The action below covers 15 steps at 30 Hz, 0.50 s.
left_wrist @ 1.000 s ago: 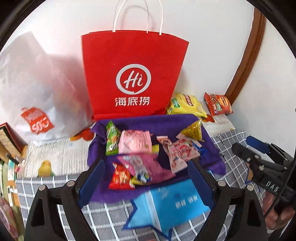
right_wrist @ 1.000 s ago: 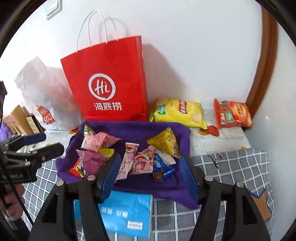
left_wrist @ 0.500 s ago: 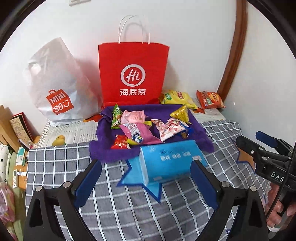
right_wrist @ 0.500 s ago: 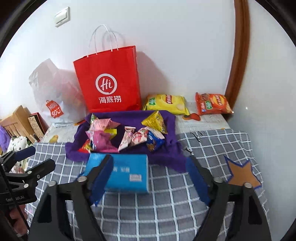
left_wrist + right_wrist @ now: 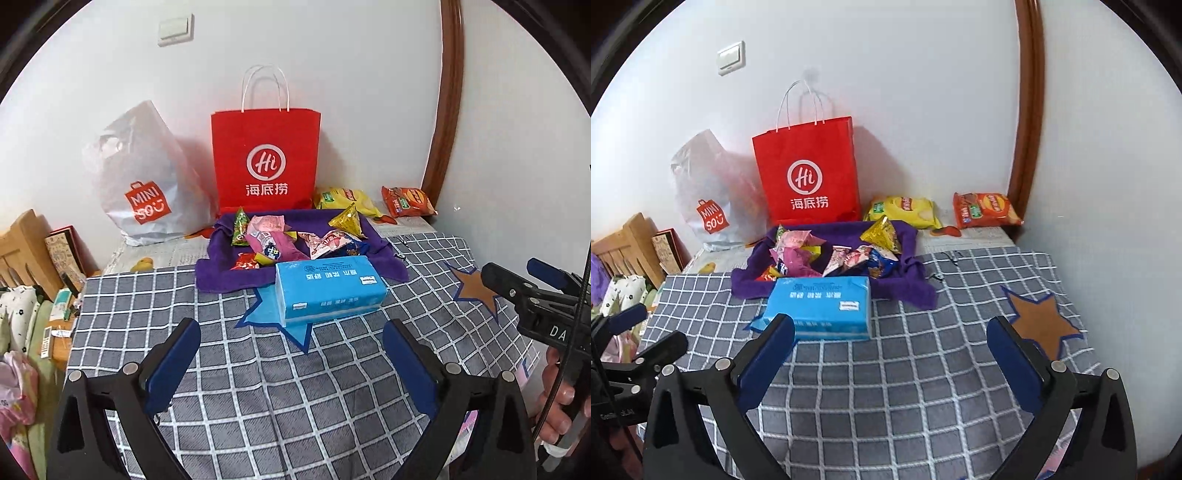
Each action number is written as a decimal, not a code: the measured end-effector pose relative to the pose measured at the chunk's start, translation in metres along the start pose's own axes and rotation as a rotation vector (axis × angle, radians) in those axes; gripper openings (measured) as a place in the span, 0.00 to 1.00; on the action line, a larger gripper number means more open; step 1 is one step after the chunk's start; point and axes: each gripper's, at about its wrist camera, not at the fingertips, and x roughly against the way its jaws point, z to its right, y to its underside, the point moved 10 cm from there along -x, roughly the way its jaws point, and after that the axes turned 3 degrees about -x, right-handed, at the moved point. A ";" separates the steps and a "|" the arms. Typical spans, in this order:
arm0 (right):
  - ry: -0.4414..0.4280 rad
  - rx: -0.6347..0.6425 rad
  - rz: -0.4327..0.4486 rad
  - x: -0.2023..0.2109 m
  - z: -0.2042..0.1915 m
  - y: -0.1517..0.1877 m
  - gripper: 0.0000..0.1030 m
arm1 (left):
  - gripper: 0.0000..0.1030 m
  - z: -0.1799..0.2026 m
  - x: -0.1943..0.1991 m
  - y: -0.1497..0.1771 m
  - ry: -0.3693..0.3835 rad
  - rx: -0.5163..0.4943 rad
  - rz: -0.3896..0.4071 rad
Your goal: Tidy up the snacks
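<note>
Your left gripper point(image 5: 291, 339) is spread wide and holds nothing, hanging over the grey checked cloth point(image 5: 258, 387) that covers the surface; your right gripper point(image 5: 891, 334) is spread just as wide and equally empty, over the same cloth. Straight ahead of both, well clear of the fingertips, lies the blue tissue pack point(image 5: 328, 288), flat on the cloth and partly over a blue star patch point(image 5: 273, 321). From the right wrist view the tissue pack sits ahead and a little left of centre, its near edge just beyond the left finger's tip. Touching the far side of the pack is the purple towel point(image 5: 236, 277), and on it lies the heap of small snacks point(image 5: 291, 243): pink, green, red and yellow packets piled loosely together. Past the towel, the red paper bag point(image 5: 265, 158) stands upright against the wall. To its right lie a yellow chip bag point(image 5: 905, 210) and an orange chip bag point(image 5: 986, 209), flat and apart from each other. A white plastic bag point(image 5: 144, 177) slumps to the red bag's left.
</note>
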 end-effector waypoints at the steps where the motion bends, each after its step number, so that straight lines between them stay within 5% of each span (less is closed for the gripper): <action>1: 0.002 -0.004 0.001 0.003 0.001 0.002 1.00 | 0.97 -0.001 0.003 0.001 0.001 0.003 0.005; 15: -0.028 -0.007 0.036 0.040 -0.004 0.021 1.00 | 0.97 0.003 0.033 0.015 -0.012 0.004 0.035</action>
